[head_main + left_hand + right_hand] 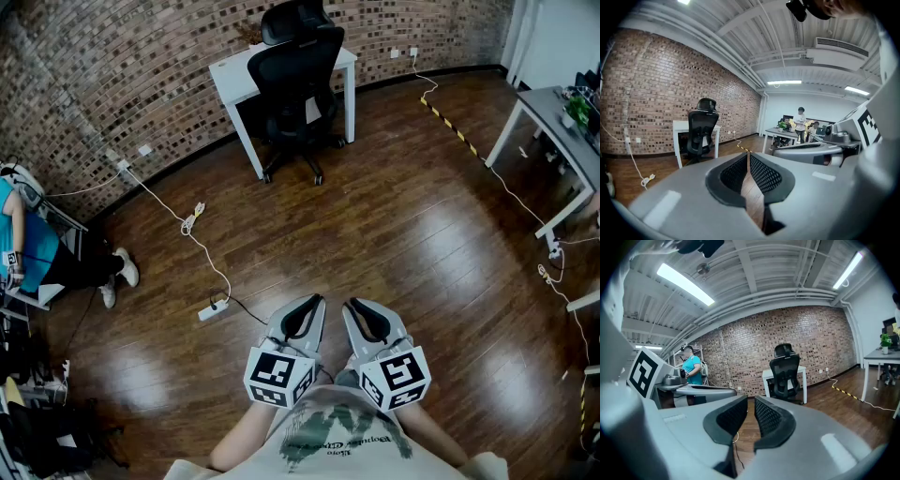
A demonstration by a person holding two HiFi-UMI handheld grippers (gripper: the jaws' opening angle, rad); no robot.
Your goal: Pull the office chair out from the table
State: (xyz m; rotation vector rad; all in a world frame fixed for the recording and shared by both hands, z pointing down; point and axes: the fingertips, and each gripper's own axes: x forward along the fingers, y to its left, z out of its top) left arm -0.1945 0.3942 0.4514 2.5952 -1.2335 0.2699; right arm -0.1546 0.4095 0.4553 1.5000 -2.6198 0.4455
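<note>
Head view: left gripper [317, 301] and right gripper [350, 304] side by side, close to body, over dark wood floor [403, 234]. Left jaws clenched tip to tip, empty. Right jaws a thin slit apart, nothing between. Power strip [214, 307] on floor just ahead-left, white cable [169, 208] running toward wall. Office chair [300, 75] far across room, well apart from both grippers, tucked against white table [230, 67], backrest toward camera. Brick wall [122, 66] behind.
</note>
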